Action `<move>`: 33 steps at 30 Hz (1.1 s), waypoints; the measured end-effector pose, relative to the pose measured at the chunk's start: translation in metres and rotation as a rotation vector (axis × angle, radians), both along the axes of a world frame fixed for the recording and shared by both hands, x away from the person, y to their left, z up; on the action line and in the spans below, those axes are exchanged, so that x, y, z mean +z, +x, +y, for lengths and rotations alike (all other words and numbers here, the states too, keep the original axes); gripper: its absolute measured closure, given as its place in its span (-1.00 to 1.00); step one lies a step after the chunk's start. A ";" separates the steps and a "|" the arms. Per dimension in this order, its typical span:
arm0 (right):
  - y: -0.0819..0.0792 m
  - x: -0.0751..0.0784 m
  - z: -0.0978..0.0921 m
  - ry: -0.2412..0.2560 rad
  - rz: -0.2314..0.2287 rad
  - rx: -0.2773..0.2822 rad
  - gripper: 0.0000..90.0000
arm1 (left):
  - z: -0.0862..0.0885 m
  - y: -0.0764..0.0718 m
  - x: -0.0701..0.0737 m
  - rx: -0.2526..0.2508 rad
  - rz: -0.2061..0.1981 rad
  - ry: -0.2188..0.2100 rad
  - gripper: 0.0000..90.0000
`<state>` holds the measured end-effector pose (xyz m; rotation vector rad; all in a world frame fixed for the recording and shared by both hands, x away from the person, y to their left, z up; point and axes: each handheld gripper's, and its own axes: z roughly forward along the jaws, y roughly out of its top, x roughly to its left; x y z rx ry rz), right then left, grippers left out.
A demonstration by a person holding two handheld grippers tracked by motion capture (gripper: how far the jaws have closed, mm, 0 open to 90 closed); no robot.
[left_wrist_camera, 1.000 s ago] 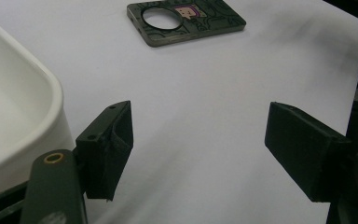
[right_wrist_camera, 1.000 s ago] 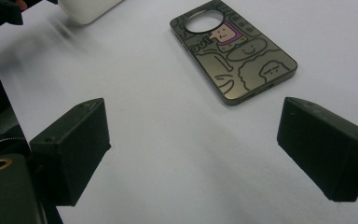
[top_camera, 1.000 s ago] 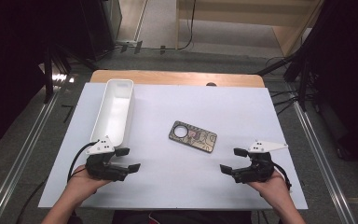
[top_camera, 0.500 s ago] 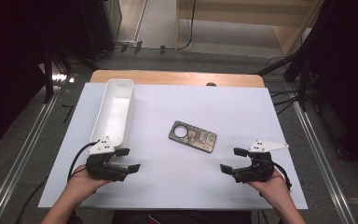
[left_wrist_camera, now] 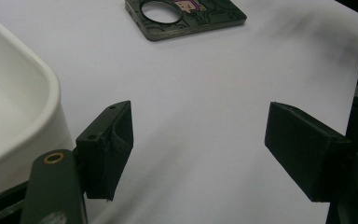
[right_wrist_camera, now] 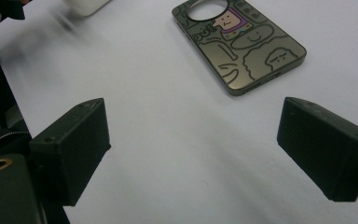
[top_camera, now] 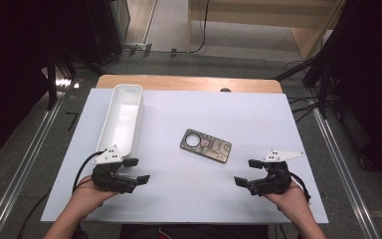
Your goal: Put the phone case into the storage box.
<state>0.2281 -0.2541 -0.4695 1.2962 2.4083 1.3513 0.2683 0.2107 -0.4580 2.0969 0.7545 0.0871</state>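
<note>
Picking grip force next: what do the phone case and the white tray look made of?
Phone case: looks like hard plastic, semi-gloss with a metallic olive sheen and printed cartoon outlines.
White tray: probably moulded plastic, smooth, with rounded rim and soft highlights.

One phone case [top_camera: 205, 146] lay on the table [top_camera: 189, 199], and one white tray [top_camera: 122, 118] stood on it (long and narrow, nothing inside that could be seen). Two grippers were there: a left gripper [top_camera: 135, 171] and a right gripper [top_camera: 246, 172], each with two black jaws set wide apart. Two hands held them, one apiece.
</note>
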 end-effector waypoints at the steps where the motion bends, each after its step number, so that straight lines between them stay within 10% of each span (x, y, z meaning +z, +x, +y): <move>1: 0.000 0.000 0.000 0.000 0.000 -0.001 -0.81 | 0.000 0.000 0.000 -0.001 0.000 0.000 -0.48; 33: 0.016 -0.001 -0.006 -0.022 0.011 -0.015 -0.81 | -0.002 0.002 0.000 -0.017 0.035 -0.002 -0.48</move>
